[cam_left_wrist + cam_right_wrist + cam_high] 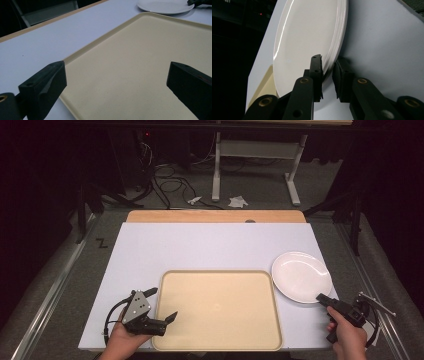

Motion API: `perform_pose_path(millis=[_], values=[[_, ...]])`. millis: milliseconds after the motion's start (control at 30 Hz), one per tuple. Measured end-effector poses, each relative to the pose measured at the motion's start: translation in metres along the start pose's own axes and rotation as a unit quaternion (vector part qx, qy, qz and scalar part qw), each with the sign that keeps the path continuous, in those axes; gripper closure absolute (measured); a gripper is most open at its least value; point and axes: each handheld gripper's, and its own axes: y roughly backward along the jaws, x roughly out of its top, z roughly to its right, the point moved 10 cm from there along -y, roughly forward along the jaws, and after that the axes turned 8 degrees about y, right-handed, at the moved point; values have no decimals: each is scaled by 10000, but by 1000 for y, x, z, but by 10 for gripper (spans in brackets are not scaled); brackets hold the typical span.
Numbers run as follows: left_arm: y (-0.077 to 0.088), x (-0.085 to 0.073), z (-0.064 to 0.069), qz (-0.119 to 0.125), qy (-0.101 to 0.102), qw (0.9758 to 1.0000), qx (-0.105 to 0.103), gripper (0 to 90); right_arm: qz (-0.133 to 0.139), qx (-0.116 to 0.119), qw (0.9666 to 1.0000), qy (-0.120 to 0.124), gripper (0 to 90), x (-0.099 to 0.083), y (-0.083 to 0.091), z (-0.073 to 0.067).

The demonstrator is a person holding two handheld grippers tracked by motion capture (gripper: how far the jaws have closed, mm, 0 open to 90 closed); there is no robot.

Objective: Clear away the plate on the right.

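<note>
- Right gripper [327,75] pinching the white plate's [301,276] near rim, just right of the tray [217,309]
- Left gripper [162,306] hanging wide apart over the tray's left edge, gripping nothing

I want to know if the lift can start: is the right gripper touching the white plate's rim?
Touching. The right gripper view shows the right gripper with its two jaws closed on either side of the white plate, the rim pinched between the pads.

Dark room, grey carpet [260,185], cables [170,185], desk frame [255,155].
</note>
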Motion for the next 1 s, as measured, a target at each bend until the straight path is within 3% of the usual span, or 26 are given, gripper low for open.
perform_pose_path(millis=[400,633,833,1000], values=[[1,0,-1,6,-4,10000,26,36,26,55,10000,-15,819,3,0,-1],[1,0,-1,-10,-22,10000,31,36,328,389,9985,-215,887,11,8,-7],[1,0,-1,-4,-33,10000,43,36,380,423,9979,-319,885,14,10,-8],[3,1,-2,31,-19,10000,58,36,419,390,9981,-236,885,16,12,-9]])
